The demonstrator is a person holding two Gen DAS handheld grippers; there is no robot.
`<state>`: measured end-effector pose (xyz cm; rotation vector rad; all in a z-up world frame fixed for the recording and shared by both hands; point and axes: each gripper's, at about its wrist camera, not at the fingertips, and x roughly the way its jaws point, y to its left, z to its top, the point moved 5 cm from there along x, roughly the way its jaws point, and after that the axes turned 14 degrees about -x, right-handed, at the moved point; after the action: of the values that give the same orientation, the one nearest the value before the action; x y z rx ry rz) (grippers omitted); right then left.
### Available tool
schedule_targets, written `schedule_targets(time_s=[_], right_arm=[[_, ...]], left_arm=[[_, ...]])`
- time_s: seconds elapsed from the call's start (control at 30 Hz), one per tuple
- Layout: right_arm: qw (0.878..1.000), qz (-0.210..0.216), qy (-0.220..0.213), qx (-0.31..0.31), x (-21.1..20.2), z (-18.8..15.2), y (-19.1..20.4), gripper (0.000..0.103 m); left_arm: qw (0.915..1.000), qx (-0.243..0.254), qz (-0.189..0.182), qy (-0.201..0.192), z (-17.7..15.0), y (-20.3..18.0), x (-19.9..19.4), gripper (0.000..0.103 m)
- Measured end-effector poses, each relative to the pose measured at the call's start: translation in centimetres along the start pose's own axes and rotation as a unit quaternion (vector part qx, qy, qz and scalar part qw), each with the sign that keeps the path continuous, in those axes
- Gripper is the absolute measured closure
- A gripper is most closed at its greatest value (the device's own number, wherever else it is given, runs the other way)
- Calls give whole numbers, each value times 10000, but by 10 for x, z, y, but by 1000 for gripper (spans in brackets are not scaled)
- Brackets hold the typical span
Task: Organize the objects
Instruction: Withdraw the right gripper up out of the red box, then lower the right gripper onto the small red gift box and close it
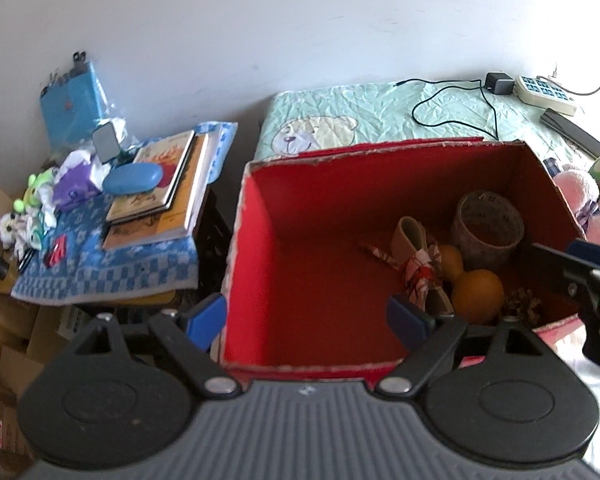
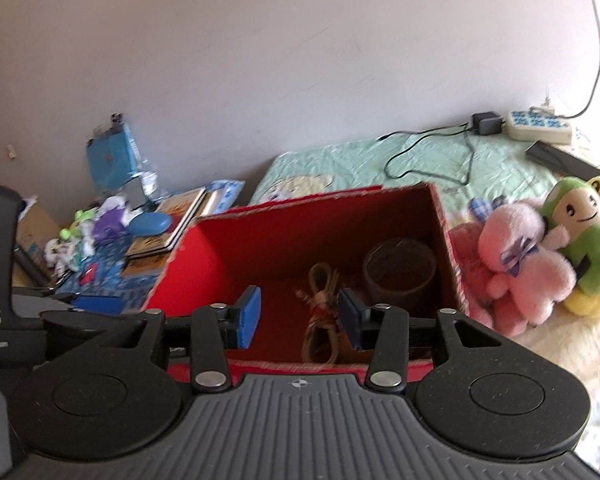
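Observation:
An open red box (image 1: 312, 264) sits on the bed; it also shows in the right wrist view (image 2: 204, 256). Inside lie a round woven cup (image 1: 487, 227), two oranges (image 1: 478, 294), a folded patterned cloth bundle (image 1: 418, 268) and a small dried sprig (image 1: 522, 304). My left gripper (image 1: 306, 318) is open and empty, held over the box's near left corner. My right gripper (image 2: 298, 316) is open and empty, above the box's near wall, with the cloth bundle (image 2: 322, 312) seen between its pads. The cup (image 2: 398, 270) stands at the box's far right.
Left of the box, a blue checked cloth (image 1: 112, 272) holds stacked books (image 1: 160, 192), a blue case (image 1: 132, 178) and small toys (image 1: 40, 200). Plush toys (image 2: 540, 248) lie right of the box. A power strip (image 1: 544, 94), charger and cable lie by the wall.

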<state>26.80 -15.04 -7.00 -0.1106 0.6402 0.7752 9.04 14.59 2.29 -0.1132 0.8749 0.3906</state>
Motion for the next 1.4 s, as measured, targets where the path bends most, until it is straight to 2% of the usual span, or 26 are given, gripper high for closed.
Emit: schedule_targets(time_s=[0.23,0.57,0.83,1.03,1.4], right_arm=[[9987,419,240,-164,-6,-14,12,57],[9951,578,794,-109,2,-40,12,57],[9896,680,1261,133,14,-60,11,57],[9867,702,1410,411,20,-66,9,57],[9767,880,1714,946,38,-76,14,57]], left_arm=[[9997,-166,116,142,-20,6,-9,14],[9978,-319,236,528,-50,13,-5,14],[9948,-91,221,987,-77,9,16,14],[9924,62,158,1217,-87,10,29,13],[9874,277,-172,1546,-101,18,47,11]])
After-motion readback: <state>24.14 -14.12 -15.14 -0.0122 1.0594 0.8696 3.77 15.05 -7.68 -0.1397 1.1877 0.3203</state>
